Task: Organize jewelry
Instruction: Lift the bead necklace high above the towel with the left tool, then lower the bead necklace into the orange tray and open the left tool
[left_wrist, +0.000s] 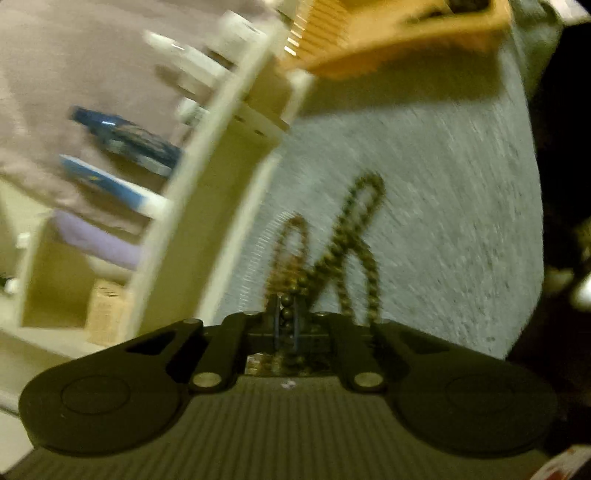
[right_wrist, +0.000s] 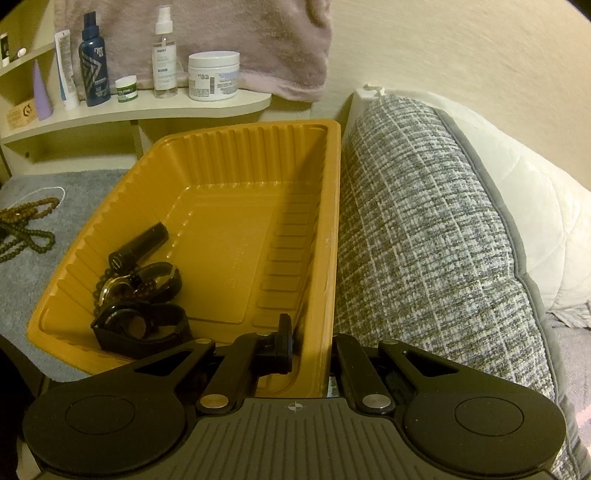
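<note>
My left gripper (left_wrist: 286, 319) is shut on a brown bead necklace (left_wrist: 354, 229), with a few beads caught between its pads. The rest of the strand trails in loops over the grey towel (left_wrist: 443, 166). A thin pale chain (left_wrist: 258, 251) lies beside it. The necklace (right_wrist: 29, 225) also shows at the left edge of the right wrist view. My right gripper (right_wrist: 314, 343) is shut on the near right wall of the yellow ribbed tray (right_wrist: 325, 206); only the finger (right_wrist: 284, 339) inside the tray shows. A black tube (right_wrist: 138, 245), watches (right_wrist: 140, 325) and bracelets lie in the tray.
A cream shelf (right_wrist: 147, 107) behind the tray carries bottles, tubes and jars (right_wrist: 213, 75), with a mauve towel (right_wrist: 280, 48) hanging above. A grey woven pillow (right_wrist: 424, 240) presses against the tray's right side. The left wrist view is tilted and blurred.
</note>
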